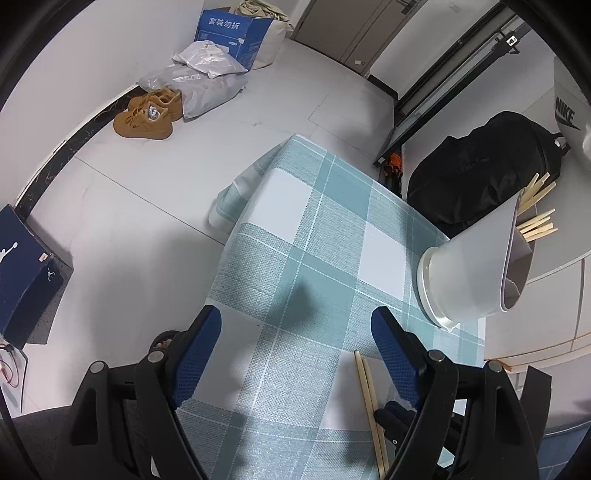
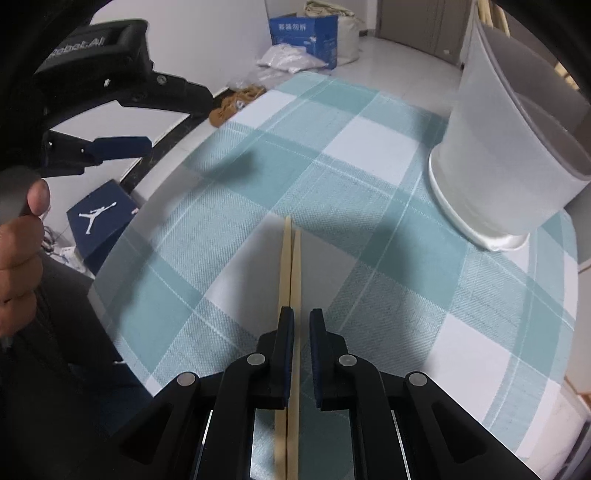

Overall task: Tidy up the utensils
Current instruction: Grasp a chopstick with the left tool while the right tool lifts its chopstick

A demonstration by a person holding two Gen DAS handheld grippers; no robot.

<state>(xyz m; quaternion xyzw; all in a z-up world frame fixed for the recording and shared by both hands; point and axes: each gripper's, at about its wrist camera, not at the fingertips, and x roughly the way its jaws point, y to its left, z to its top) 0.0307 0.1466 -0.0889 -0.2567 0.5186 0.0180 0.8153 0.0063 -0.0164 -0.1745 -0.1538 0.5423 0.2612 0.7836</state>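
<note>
A pair of wooden chopsticks (image 2: pixel 290 280) lies on the checked tablecloth (image 2: pixel 369 206), running between the fingers of my right gripper (image 2: pixel 302 332). The jaws are close around them with a narrow gap on the right side. The chopsticks also show in the left wrist view (image 1: pixel 369 398). A white utensil holder (image 2: pixel 506 155) stands at the table's right, with several chopsticks (image 1: pixel 535 210) in it. My left gripper (image 1: pixel 295 332) is wide open and empty above the cloth; it also shows in the right wrist view (image 2: pixel 122 122).
On the floor are brown shoes (image 1: pixel 147 114), grey bags (image 1: pixel 199 81), a blue carton (image 1: pixel 232 33) and a dark blue shoebox (image 1: pixel 26 273). A black backpack (image 1: pixel 480 166) lies beyond the table's right edge.
</note>
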